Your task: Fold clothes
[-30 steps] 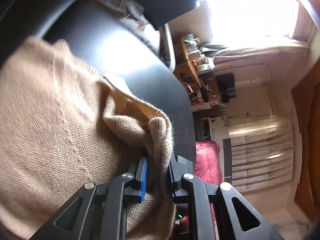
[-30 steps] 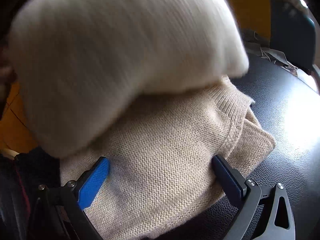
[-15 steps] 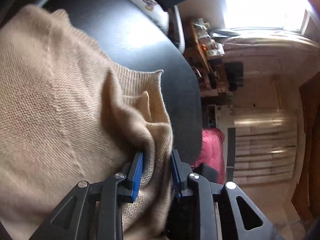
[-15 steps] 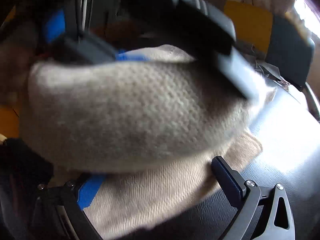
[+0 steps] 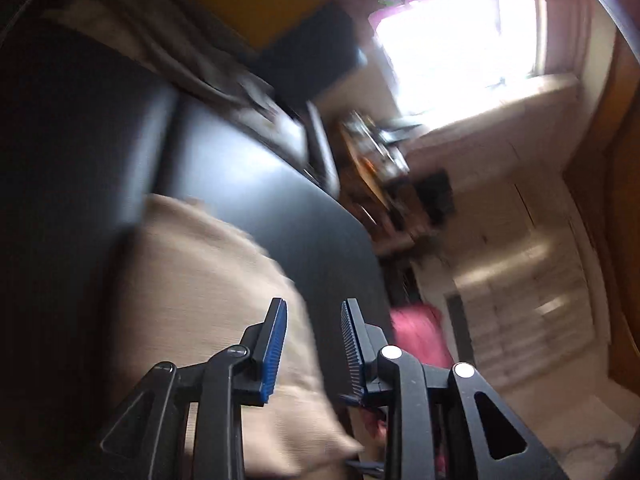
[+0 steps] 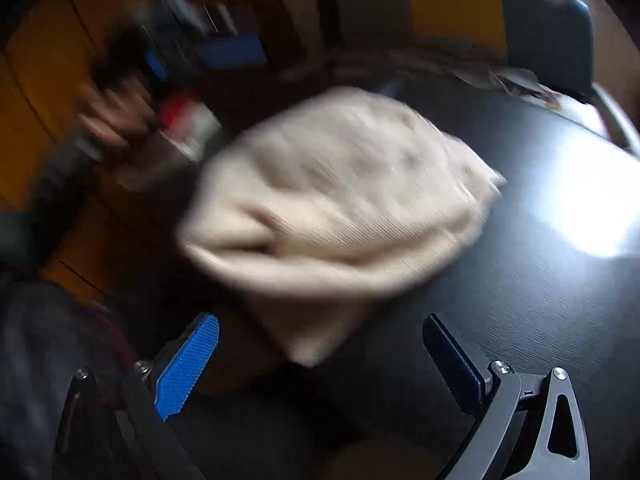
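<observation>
A beige knit sweater (image 6: 340,208) lies folded in a rounded bundle on the black table (image 6: 540,280), near its front-left edge. It also shows blurred in the left wrist view (image 5: 200,300). My left gripper (image 5: 312,340) is open and empty, its fingers just above the sweater's right edge. My right gripper (image 6: 320,360) is wide open and empty, a little short of the bundle. The left gripper and the hand that holds it show blurred at the left of the right wrist view (image 6: 120,112).
A dark chair (image 6: 548,36) and crumpled cloth (image 6: 516,80) stand at the table's far side. Beyond the table's right edge are a cluttered shelf (image 5: 376,152), a red item (image 5: 420,336) on the floor and a bright window (image 5: 460,48).
My left gripper let go of the sweater fold and pulled back with its jaws open. The sweater dropped onto itself as a bundle. My right gripper drew back from the sweater.
</observation>
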The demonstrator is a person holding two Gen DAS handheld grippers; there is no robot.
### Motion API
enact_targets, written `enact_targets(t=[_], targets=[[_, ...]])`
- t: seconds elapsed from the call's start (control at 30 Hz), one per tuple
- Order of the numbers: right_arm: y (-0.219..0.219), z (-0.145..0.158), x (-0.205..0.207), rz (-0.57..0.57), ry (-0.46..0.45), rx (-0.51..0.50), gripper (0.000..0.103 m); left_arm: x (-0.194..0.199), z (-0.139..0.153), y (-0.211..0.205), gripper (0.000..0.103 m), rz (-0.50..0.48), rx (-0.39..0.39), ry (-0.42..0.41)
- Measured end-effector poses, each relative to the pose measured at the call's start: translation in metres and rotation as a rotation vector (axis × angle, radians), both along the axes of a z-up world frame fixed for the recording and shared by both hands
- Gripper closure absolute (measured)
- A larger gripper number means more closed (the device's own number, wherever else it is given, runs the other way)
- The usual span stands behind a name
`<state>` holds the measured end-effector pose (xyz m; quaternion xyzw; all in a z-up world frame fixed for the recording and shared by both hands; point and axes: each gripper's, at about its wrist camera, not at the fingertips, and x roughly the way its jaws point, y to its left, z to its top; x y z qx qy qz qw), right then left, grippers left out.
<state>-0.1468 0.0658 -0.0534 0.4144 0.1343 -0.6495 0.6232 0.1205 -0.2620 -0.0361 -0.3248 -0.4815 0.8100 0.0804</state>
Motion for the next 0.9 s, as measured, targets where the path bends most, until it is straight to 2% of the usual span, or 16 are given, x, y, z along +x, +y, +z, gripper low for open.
enact_targets(t=[0.07, 0.13, 0.23, 0.33, 0.4, 0.47, 0.5, 0.53, 0.57, 0.6, 0.67, 0.77, 0.83, 0.9], targets=[[-0.013, 0.01, 0.004, 0.025, -0.087, -0.065, 0.0, 0.023, -0.02, -0.02, 0.076, 0.057, -0.008, -0.018], [-0.032, 0.011, 0.003, 0.062, -0.188, -0.07, 0.0, 0.038, -0.042, -0.027, 0.076, 0.081, -0.022, -0.042], [-0.056, -0.008, 0.01, 0.126, -0.305, 0.021, 0.0, 0.056, -0.063, -0.023, 0.076, 0.057, -0.067, -0.02], [-0.071, -0.04, 0.011, 0.133, -0.416, 0.103, 0.0, 0.054, -0.072, 0.0, 0.076, -0.019, -0.097, 0.035], [-0.071, -0.047, 0.012, 0.126, -0.518, 0.006, 0.0, 0.048, -0.076, 0.019, 0.076, -0.08, -0.13, 0.067], [-0.061, -0.049, 0.017, 0.15, -0.628, -0.154, 0.0, 0.039, -0.082, 0.04, 0.076, -0.153, -0.192, 0.064], [-0.052, -0.055, 0.019, 0.128, -0.611, -0.179, 0.0, 0.037, -0.088, 0.046, 0.076, -0.18, -0.215, 0.045], [-0.043, -0.067, 0.018, 0.06, -0.581, -0.144, 0.0, 0.035, -0.094, 0.052, 0.076, -0.208, -0.237, 0.026], [-0.033, -0.075, 0.013, -0.004, -0.579, -0.116, 0.01, 0.034, -0.099, 0.055, 0.076, -0.224, -0.245, 0.016], [-0.019, -0.075, 0.009, -0.06, -0.577, -0.131, 0.017, 0.036, -0.101, 0.054, 0.076, -0.227, -0.236, 0.021], [0.009, -0.072, 0.001, -0.163, -0.566, -0.172, 0.015, 0.041, -0.099, 0.048, 0.076, -0.215, -0.208, 0.046], [0.039, -0.045, -0.009, -0.268, -0.497, -0.277, 0.011, 0.049, -0.096, 0.038, 0.076, -0.183, -0.162, 0.073], [0.049, -0.032, -0.018, -0.341, -0.44, -0.315, 0.011, 0.056, -0.096, 0.034, 0.076, -0.163, -0.166, 0.082], [0.046, -0.029, -0.029, -0.419, -0.389, -0.303, 0.011, 0.065, -0.095, 0.033, 0.076, -0.158, -0.186, 0.096]])
